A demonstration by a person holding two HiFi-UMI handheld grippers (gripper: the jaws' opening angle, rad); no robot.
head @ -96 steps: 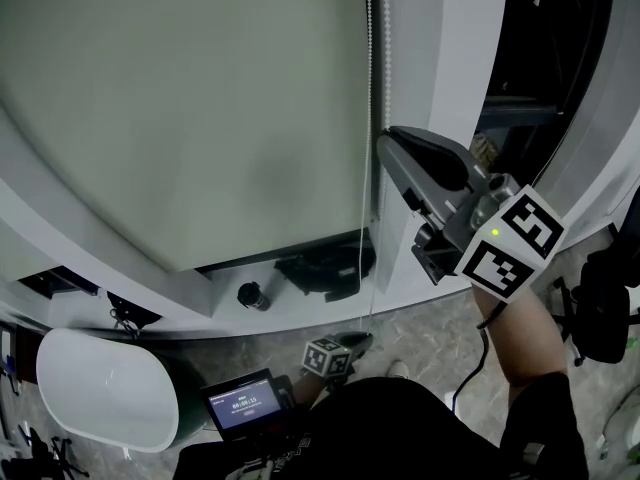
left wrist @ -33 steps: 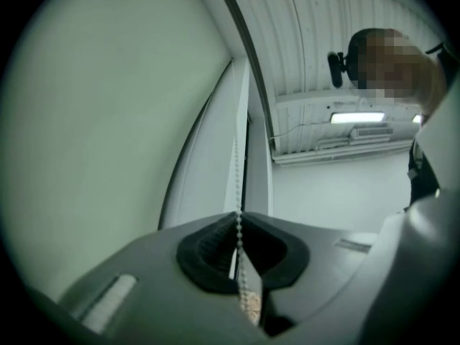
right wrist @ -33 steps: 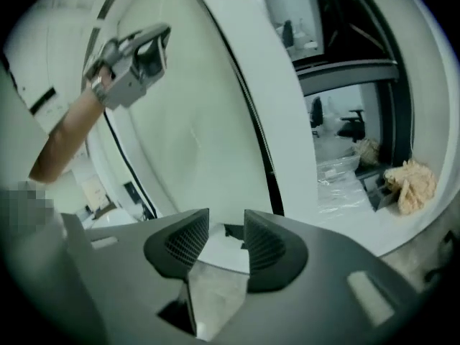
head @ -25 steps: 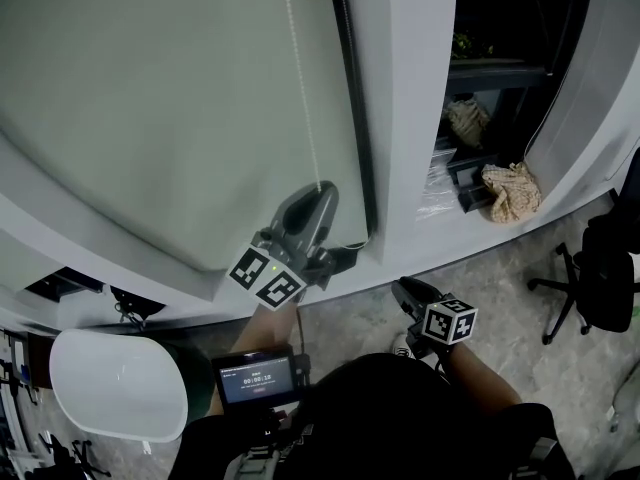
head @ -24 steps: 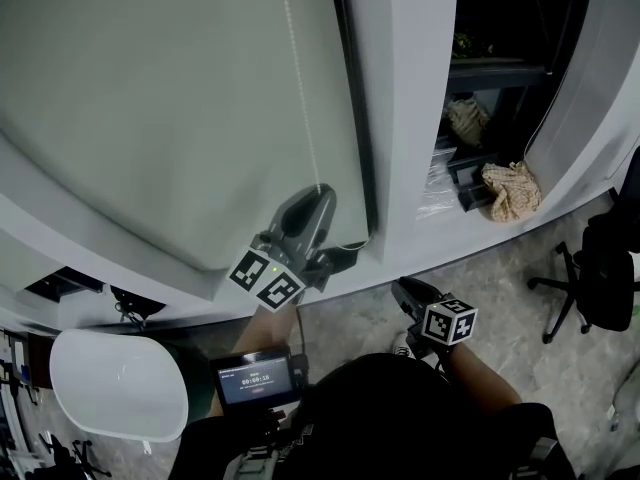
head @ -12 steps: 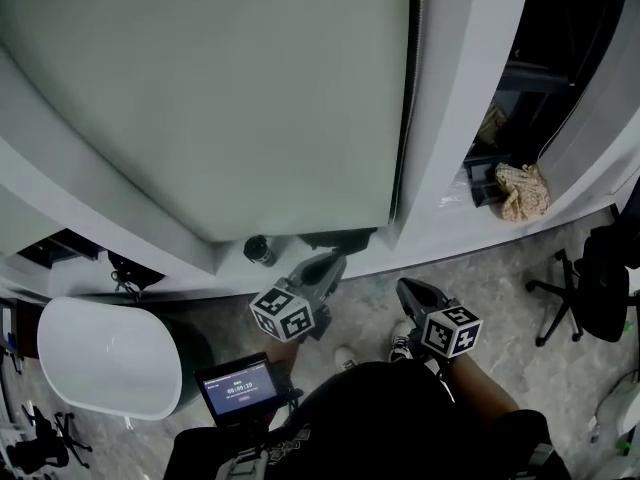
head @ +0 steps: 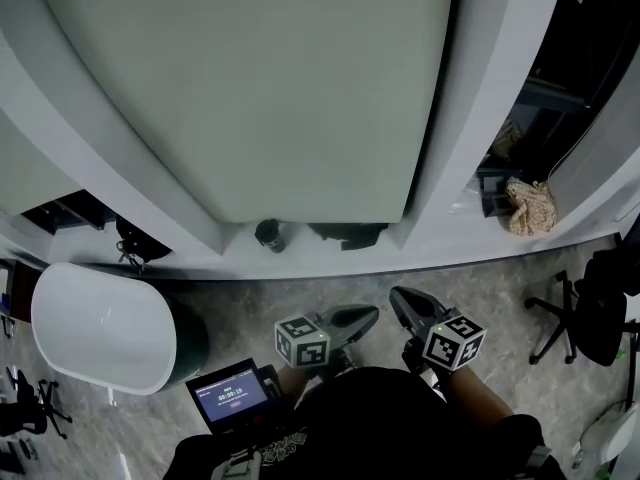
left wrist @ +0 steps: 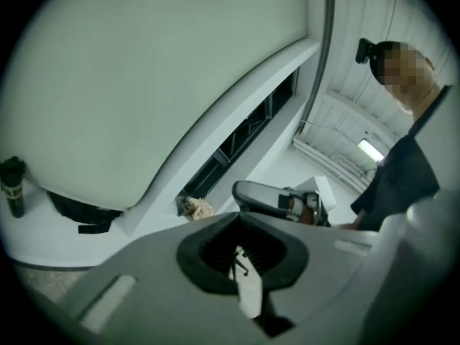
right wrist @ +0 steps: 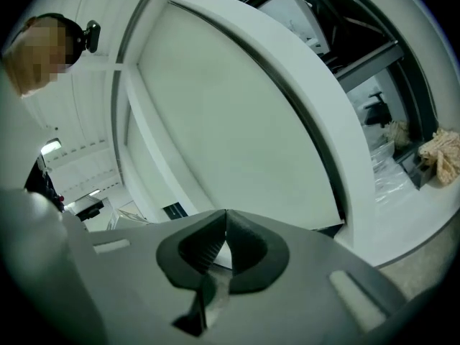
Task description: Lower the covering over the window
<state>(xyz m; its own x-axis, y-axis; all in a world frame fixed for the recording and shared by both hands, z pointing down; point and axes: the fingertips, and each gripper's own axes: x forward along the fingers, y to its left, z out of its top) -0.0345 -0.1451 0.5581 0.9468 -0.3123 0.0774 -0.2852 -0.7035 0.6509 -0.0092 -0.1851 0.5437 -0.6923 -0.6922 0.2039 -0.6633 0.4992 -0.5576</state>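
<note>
Head view: L gripper [head: 372, 314] & R gripper [head: 397, 298] are held low and side by side, tips aimed toward the window and well short of it. Ahead of and above both, the blind [head: 260, 88], a flat matte grey-green sheet, covers the pane w/ its straight bottom hem just above the sill [head: 330, 260]. Under the hem, ahead of the L gripper, stand a small dark cylindrical bottle [head: 269, 234], upright, and a flat black item [head: 350, 234] just beside it. A smooth white window post [head: 480, 118] rises ahead of the R gripper. Further to its right are a crumpled tan cloth [head: 530, 206] and a black office chair [head: 595, 308]. Off the L gripper's left is a glossy white oval tub [head: 95, 328]; behind it, a small lit screen [head: 232, 396]. The floor [head: 230, 303] is grey and marbled. L gripper view: jaws pressed together, nothing btwn the ribbed dark pads. The blind is up-left, the bottle at far left, the R gripper just past the tips. R gripper view: jaws also closed tight and empty. The blind & window post are straight ahead, the cloth off right.
</note>
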